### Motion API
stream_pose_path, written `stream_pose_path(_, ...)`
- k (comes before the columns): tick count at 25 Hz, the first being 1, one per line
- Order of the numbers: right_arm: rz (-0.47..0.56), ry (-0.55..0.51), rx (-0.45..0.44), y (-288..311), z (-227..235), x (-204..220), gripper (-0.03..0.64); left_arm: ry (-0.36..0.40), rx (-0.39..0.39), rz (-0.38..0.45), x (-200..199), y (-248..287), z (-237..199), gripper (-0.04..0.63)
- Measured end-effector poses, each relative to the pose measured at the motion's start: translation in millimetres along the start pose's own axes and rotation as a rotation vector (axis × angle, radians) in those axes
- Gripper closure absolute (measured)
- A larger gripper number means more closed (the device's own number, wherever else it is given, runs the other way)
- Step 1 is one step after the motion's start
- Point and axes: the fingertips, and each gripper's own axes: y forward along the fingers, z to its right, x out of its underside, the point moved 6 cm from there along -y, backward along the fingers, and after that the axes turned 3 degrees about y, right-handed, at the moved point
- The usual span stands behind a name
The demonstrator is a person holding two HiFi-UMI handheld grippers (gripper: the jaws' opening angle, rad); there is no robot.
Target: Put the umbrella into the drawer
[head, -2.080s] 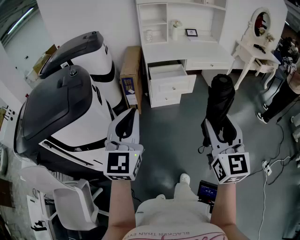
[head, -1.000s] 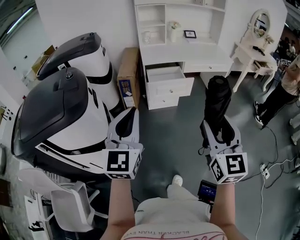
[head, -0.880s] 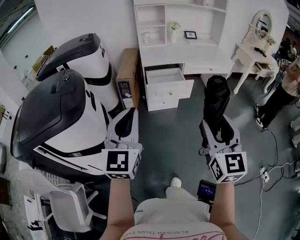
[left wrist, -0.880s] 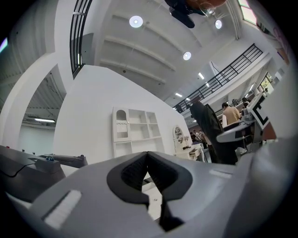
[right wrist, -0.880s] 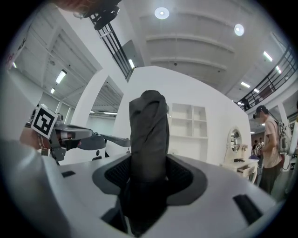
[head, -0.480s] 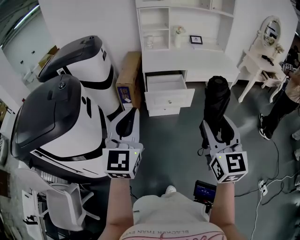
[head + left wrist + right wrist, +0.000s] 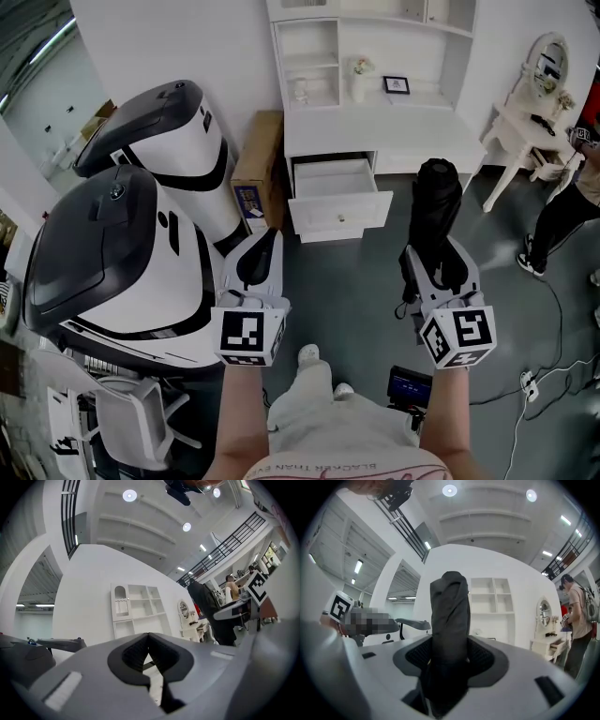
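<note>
1. My right hand-held gripper [image 7: 438,269], lower right of the head view, is pinching the folded black umbrella [image 7: 438,199] near its lower end. The rest of it sticks out past the jaws toward the top of the frame.
2. My left hand-held gripper [image 7: 260,255], lower centre-left, has its jaws pressed together with nothing between them.
3. The drawer [image 7: 335,181] is pulled open in the white bench [image 7: 384,117] at upper centre. It is well apart from the umbrella, so the carry isn't finished.
4. Risk one: the grip sits low on a long, soft bundle. A quick tilt could make the free end sag or slide through the pads.
5. Risk two: the drawer looks short against the umbrella. Coming in end-on, I could knock the tip on the drawer front or the bench edge above it, so I'd lay it along the drawer's width.
6. Risk three: a cable [image 7: 551,314] trails across the floor at right and a person [image 7: 567,202] stands at the right edge. Drifting that way could snag something.
</note>
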Motion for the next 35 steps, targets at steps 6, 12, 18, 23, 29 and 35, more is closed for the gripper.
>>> stream_pose_path(6, -0.007, -0.016, -0.001, 29.2, 4.0, 6.6, 0.382, -0.034, -0.018, 0.003, 17.1, 28.0, -20.9, 0.586)
stream_pose_path(12, -0.027, -0.031, 0.003, 88.3, 2.6, 3.5, 0.382, -0.048, -0.005, 0.000, 33.4, 76.2, -58.1, 0.586)
stream_pose_path(18, -0.049, -0.036, 0.013, 149.8, 3.0, 9.5, 0.382, -0.049, 0.010, -0.015, 59.0, 126.8, -94.3, 0.586)
stream_pose_path(23, -0.054, -0.039, 0.040, 201.2, 1.9, 11.0, 0.382, -0.058, 0.032, -0.003, 75.1, 169.2, -128.3, 0.586)
stream_pose_path(29, -0.071, -0.055, 0.065, 247.8, -5.3, 13.7, 0.382, -0.125, 0.060, 0.013, 93.6, 208.4, -163.5, 0.586)
stream_pose_path(35, -0.086, -0.064, 0.082, 273.8, -11.2, 17.9, 0.382, -0.195, 0.074, 0.030, 108.0, 229.3, -187.7, 0.586)
